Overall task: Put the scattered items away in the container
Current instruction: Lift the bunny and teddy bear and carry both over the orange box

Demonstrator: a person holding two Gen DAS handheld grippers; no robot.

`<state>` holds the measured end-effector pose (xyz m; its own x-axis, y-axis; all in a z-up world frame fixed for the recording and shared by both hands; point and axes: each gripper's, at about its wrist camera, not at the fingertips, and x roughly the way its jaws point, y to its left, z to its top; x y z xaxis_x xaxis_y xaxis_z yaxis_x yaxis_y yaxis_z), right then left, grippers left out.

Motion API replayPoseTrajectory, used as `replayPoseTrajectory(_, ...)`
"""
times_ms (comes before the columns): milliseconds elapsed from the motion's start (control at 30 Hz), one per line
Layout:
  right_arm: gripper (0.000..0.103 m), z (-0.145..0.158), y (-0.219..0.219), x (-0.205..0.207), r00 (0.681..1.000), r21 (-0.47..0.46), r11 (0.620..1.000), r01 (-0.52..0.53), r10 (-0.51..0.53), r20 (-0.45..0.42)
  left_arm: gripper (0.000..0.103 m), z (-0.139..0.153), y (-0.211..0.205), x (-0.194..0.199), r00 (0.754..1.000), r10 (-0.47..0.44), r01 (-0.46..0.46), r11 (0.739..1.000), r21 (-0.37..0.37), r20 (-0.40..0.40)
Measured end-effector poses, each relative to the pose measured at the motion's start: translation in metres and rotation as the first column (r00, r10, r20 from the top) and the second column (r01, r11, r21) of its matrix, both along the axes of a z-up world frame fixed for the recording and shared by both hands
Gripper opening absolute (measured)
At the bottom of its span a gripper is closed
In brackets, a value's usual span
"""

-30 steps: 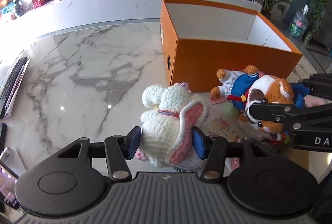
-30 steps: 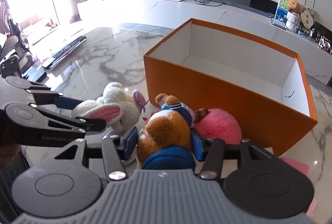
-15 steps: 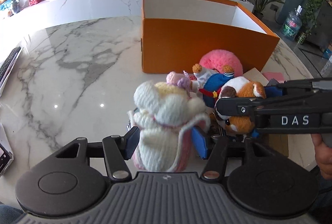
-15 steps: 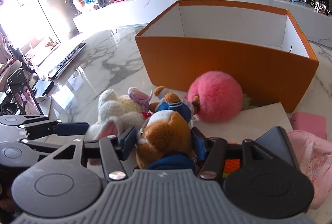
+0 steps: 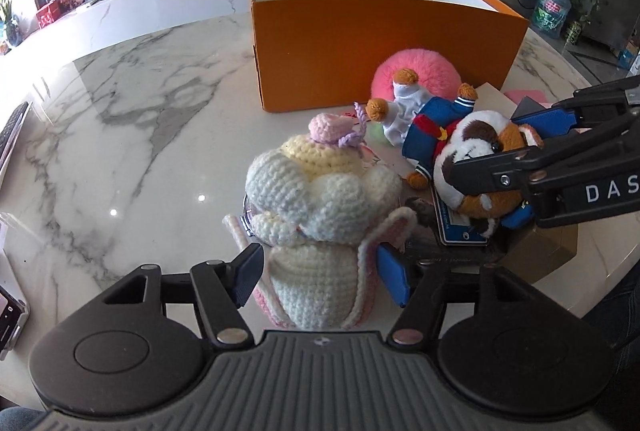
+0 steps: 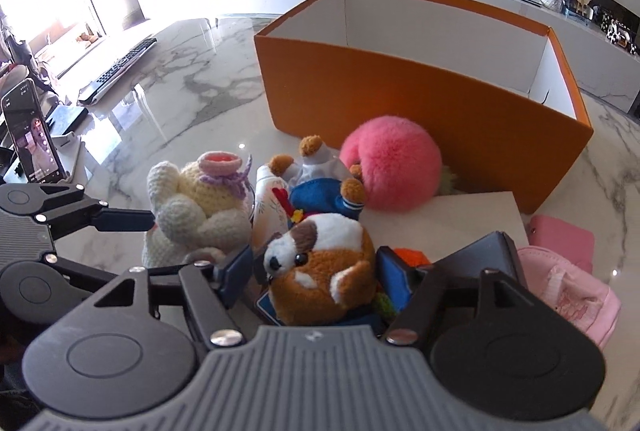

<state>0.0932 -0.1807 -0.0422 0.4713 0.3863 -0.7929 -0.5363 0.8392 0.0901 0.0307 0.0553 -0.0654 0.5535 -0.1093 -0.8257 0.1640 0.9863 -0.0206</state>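
My left gripper point(image 5: 318, 277) is shut on a white crocheted bunny point(image 5: 316, 199), which also shows in the right wrist view point(image 6: 192, 209). My right gripper point(image 6: 316, 277) is shut on a brown-and-white plush dog in blue sailor clothes point(image 6: 320, 263), which also shows in the left wrist view point(image 5: 476, 159). The two toys sit side by side, just in front of the orange box point(image 5: 380, 43), which is open-topped with a white inside point(image 6: 440, 31). A pink fluffy ball point(image 6: 394, 163) rests against the box's front wall.
A white card point(image 6: 452, 219), a dark box point(image 6: 480, 251), a pink hat point(image 6: 568, 291) and a pink pouch point(image 6: 560, 239) lie to the right. A phone on a stand point(image 6: 32, 139) and a keyboard point(image 6: 120, 67) are at the left on the marble table point(image 5: 120, 135).
Both grippers have pulled back from the orange box with their toys held. The bunny has turned upright in my left gripper and the dog's face has turned toward the right wrist camera.
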Motion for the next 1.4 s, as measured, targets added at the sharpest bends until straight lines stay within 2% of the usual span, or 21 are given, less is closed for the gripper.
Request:
replayPoseTrajectory(167,0.07,0.003,0.011,0.001,0.997,-0.093,0.994,-0.055,0.059,0.043,0.074,-0.002,-0.008,0.005,1.0,-0.021,0.021,0.999,0.033,-0.003)
replayPoseTrajectory(300,0.072,0.002,0.026,-0.002,0.989,-0.201,0.974,-0.104,0.122,0.081,0.074,-0.005,-0.008,0.009,1.0,-0.004,0.004,1.0,0.021,-0.012)
replayPoseTrajectory(367,0.071,-0.002,0.032,-0.004,0.985,-0.242,0.963,-0.119,0.145,0.09,0.066,-0.005,-0.006,0.009,1.0,0.004,-0.004,1.0,0.014,-0.012)
replayPoseTrajectory(433,0.065,-0.007,0.033,-0.005,0.984,-0.263,0.956,-0.128,0.156,0.091,0.062,-0.004,-0.002,0.008,1.0,0.019,-0.019,1.0,-0.007,-0.012)
replayPoseTrajectory(567,0.06,-0.008,0.031,-0.006,0.983,-0.254,0.959,-0.128,0.157,0.098,0.054,0.0,0.008,0.006,0.998,0.056,-0.058,0.996,-0.072,-0.025)
replayPoseTrajectory(800,0.059,0.011,0.026,-0.018,0.981,-0.163,0.978,-0.132,0.152,0.117,0.044,0.026,0.019,-0.005,0.994,0.114,-0.111,0.979,-0.173,0.004)
replayPoseTrajectory(833,0.058,0.015,0.025,-0.019,0.982,-0.146,0.98,-0.131,0.149,0.119,0.039,0.031,0.021,-0.006,0.993,0.12,-0.116,0.976,-0.185,0.01)
replayPoseTrajectory(900,0.058,0.021,0.022,-0.021,0.982,-0.114,0.985,-0.129,0.143,0.12,0.014,0.037,0.022,-0.006,0.992,0.125,-0.119,0.973,-0.2,0.019)
replayPoseTrajectory(933,0.058,0.023,0.021,-0.023,0.982,-0.102,0.986,-0.13,0.142,0.122,0.009,0.038,0.023,-0.005,0.992,0.124,-0.118,0.972,-0.203,0.016)
replayPoseTrajectory(1100,0.058,0.02,0.02,-0.025,0.986,-0.101,0.988,-0.118,0.129,0.107,0.012,0.029,0.017,-0.006,0.995,0.096,-0.094,0.983,-0.155,0.003)
replayPoseTrajectory(1200,0.059,0.016,0.015,-0.028,0.989,-0.095,0.99,-0.103,0.112,0.096,0.03,0.025,0.02,-0.012,0.997,0.081,-0.08,0.984,-0.16,0.001)
replayPoseTrajectory(1267,0.059,0.015,0.012,-0.03,0.99,-0.091,0.992,-0.091,0.1,0.095,0.056,0.025,0.021,-0.018,0.998,0.06,-0.057,0.985,-0.161,0.014)
replayPoseTrajectory(1300,0.059,0.016,0.01,-0.031,0.991,-0.087,0.992,-0.087,0.095,0.098,0.06,0.025,0.02,-0.02,0.999,0.05,-0.046,0.987,-0.153,0.021)
replayPoseTrajectory(1400,0.059,0.018,0.006,-0.034,0.991,-0.076,0.995,-0.07,0.078,0.109,0.061,0.02,0.017,-0.023,0.999,0.036,-0.035,0.991,-0.132,0.006)
